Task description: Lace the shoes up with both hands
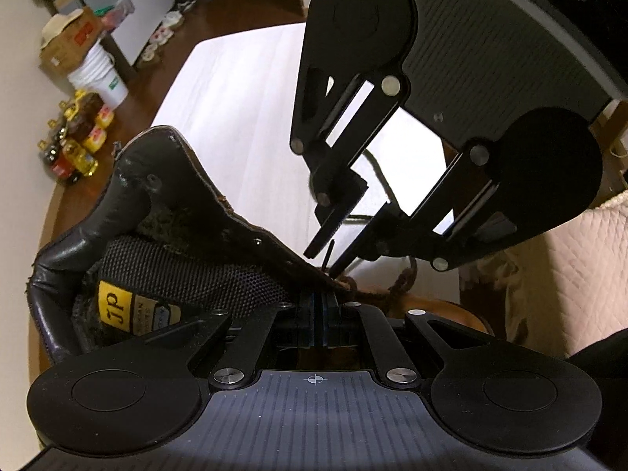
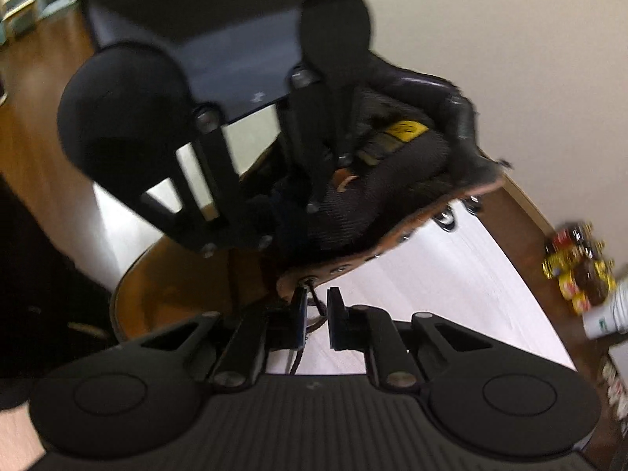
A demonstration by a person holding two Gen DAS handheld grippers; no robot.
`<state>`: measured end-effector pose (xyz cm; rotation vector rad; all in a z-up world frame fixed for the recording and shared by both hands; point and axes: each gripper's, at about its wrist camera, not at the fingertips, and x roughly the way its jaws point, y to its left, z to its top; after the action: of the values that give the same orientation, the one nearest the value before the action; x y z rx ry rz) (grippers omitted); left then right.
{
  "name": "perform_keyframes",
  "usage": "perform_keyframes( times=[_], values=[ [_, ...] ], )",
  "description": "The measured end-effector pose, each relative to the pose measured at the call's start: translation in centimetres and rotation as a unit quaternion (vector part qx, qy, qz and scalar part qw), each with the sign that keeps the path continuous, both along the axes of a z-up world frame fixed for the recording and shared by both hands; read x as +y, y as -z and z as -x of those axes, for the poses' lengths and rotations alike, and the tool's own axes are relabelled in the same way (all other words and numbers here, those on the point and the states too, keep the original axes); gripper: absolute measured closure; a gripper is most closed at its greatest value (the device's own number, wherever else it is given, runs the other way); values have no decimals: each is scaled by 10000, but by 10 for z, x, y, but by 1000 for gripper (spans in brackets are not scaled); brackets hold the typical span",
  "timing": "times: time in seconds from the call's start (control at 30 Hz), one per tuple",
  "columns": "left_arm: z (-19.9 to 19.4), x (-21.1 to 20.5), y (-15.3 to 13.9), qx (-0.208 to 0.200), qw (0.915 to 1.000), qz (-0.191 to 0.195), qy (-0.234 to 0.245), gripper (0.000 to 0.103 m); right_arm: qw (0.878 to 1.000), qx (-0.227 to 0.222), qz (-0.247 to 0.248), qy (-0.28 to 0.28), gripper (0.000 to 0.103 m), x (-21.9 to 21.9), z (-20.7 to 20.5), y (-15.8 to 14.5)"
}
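Note:
A dark brown leather shoe (image 1: 176,259) with a mesh lining and a yellow label lies on the white table (image 1: 243,98). My left gripper (image 1: 318,306) is shut on the edge of the shoe's eyelet flap. My right gripper (image 1: 333,253) comes in from above, and the lace's stiff dark tip (image 1: 327,253) stands between its fingers. In the right wrist view, the right gripper (image 2: 318,314) shows a gap between its pads. The brown lace (image 2: 314,304) runs through that gap from an eyelet (image 2: 310,280) without being pressed. The left gripper (image 2: 271,212) is blurred there, above the shoe (image 2: 392,196).
Several small bottles (image 1: 74,145) and a white bucket (image 1: 102,74) stand on the wooden floor beside the table's left edge. A pale quilted cloth (image 1: 569,255) lies to the right. The bottles (image 2: 577,271) also appear at the right of the right wrist view.

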<state>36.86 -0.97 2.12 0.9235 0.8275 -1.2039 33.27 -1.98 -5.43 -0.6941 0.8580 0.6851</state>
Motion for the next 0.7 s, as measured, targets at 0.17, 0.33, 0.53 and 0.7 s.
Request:
perform_keyframes(
  times=[0.17, 0.33, 0.53, 0.7],
  values=[
    [0, 4, -2, 60, 9999, 114, -97, 99, 10000, 34, -29, -19, 100, 2, 5, -3],
    [8, 39, -22, 376, 9971, 366, -551, 90, 9975, 202, -255, 622, 100, -3, 17, -20],
    [17, 134, -16, 463, 9890, -271, -1377, 89, 9836, 481, -668, 1605, 101, -17, 45, -40],
    [7, 188, 23, 293, 9841, -970, -1458, 89, 9710, 633, -735, 2184, 101, -21, 61, -47]
  ],
)
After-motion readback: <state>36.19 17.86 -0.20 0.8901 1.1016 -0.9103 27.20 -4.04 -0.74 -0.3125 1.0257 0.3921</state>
